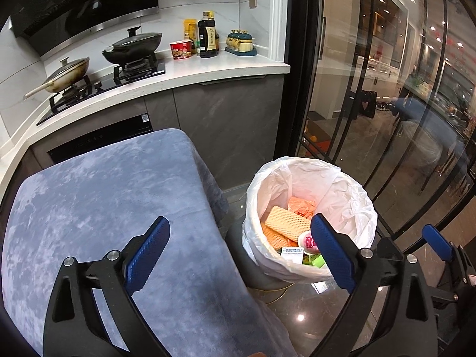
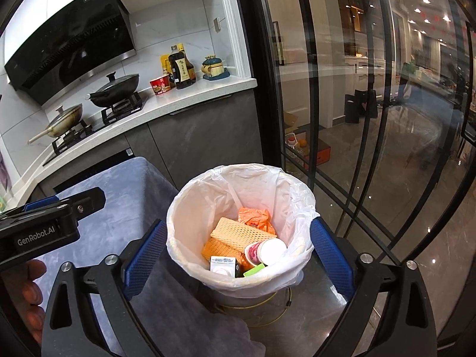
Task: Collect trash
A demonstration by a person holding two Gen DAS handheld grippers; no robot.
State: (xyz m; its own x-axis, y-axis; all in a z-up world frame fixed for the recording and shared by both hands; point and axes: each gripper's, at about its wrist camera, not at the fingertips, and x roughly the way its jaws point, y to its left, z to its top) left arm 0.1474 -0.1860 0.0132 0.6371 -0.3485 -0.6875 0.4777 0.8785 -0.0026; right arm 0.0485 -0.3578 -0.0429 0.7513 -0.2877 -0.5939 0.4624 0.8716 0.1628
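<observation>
A trash bin (image 2: 190,208) with a white liner stands on the floor beside a table under a blue-grey cloth (image 1: 104,208). Inside lie orange foam netting (image 2: 238,233), an orange wrapper (image 2: 253,215), a white cup (image 2: 269,251), a small white carton (image 2: 221,264) and a green item (image 2: 254,269). My right gripper (image 2: 238,255) is open and empty, held above the bin with a finger on either side. My left gripper (image 1: 241,253) is open and empty over the cloth's right edge, next to the bin (image 1: 351,196). The right gripper's finger (image 1: 437,242) shows at the left wrist view's right edge.
A kitchen counter (image 1: 208,68) behind holds a gas hob with two lidded pans (image 1: 131,46), a red instant-noodle cup (image 1: 180,49), a dark sauce bottle (image 1: 207,34) and a condiment set (image 1: 240,41). Black-framed glass sliding doors (image 2: 357,119) stand right of the bin.
</observation>
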